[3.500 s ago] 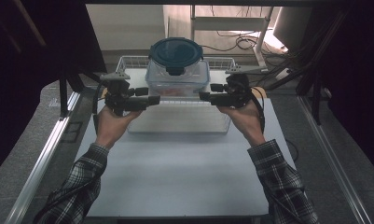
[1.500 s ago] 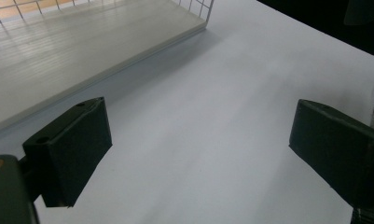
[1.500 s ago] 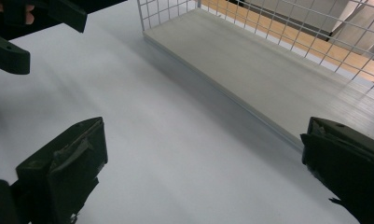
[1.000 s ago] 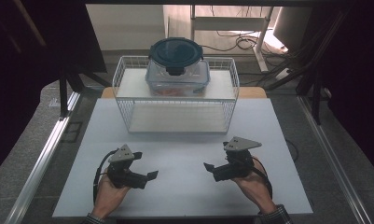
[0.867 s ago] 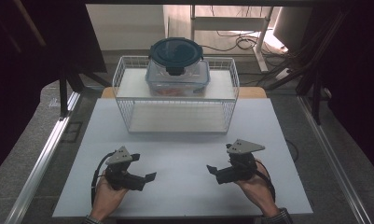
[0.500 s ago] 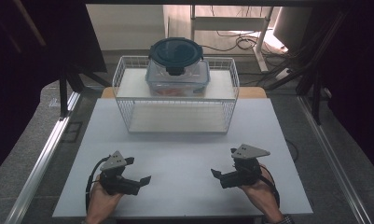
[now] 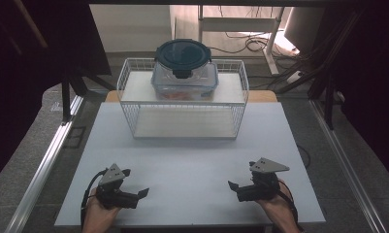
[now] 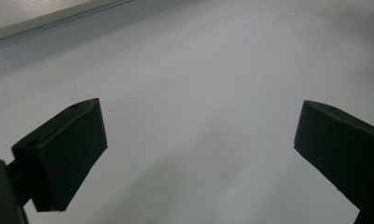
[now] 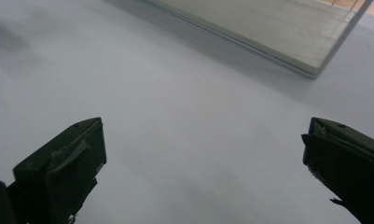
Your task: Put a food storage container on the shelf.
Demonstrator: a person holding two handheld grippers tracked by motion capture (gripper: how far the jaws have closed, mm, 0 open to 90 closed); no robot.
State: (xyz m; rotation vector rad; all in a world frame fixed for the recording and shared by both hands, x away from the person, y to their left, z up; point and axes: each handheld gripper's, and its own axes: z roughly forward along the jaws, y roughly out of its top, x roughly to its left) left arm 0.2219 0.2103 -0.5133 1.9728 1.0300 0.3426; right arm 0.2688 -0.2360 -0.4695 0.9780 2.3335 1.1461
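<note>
White table point(image 7: 192, 160) w/ wooden board point(image 7: 262, 95) at far edge. Aluminium rails point(image 7: 46, 160) flank both sides over grey floor point(image 7: 17, 170). Behind: white desk frame point(image 7: 240, 24), tangle of cables point(image 7: 252, 46), dark curtains point(image 7: 37, 43) left & right.

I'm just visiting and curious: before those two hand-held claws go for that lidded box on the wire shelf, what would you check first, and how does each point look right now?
1. left gripper open: ok, its jaws stand wide apart in the left gripper view.
2. right gripper open: ok, its jaws stand wide apart too.
3. Nothing held in either: ok, just bare white table between the jaws.
4. Path to the wire rack free: ok.
5. container sits level on the rack's upper shelf: ok.
6. dark lid on: ok; whether its clips are latched: cannot tell.
</note>
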